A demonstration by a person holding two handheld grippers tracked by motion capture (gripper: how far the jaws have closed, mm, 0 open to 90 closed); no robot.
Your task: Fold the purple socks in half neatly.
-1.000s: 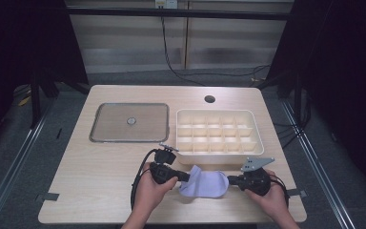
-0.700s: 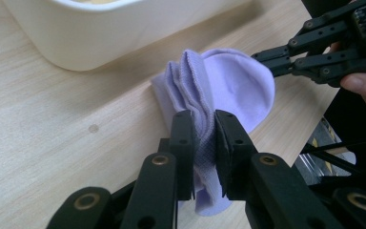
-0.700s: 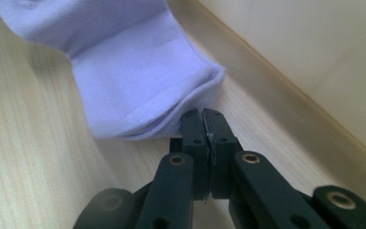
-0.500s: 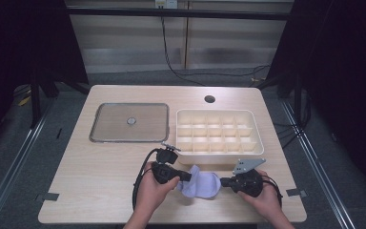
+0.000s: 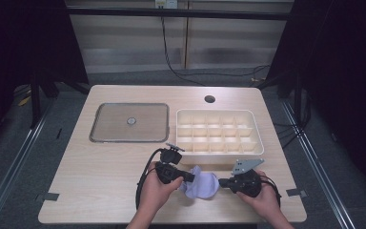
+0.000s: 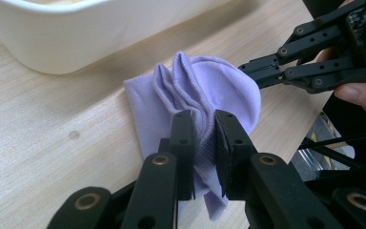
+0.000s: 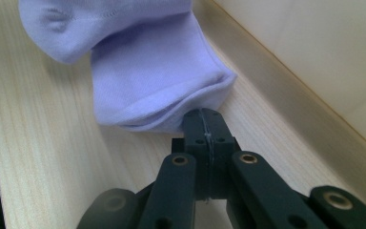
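One lilac sock lies on the near part of the wooden table, just in front of the white box, between the two grippers. In the left gripper view the sock is bunched into several ridged folds, and the left gripper has a wad of that cloth pinched between its two black jaws, which stand a narrow gap apart with fabric filling it. In the high view the left gripper sits at the sock's left edge, held by one hand. The right gripper meets the sock's right edge, held by the other hand (a grey three-cornered plate rides on top of it). In the right gripper view the right gripper has its jaws pressed flat together, their tips right at the sock's hemmed edge; whether any cloth is caught between them cannot be told. Behind the sock stands one white box split into many small compartments, their exact count hard to make out. To its left lies one flat grey lid with a small round knob in its middle. One round hole is cut in the tabletop behind the box.
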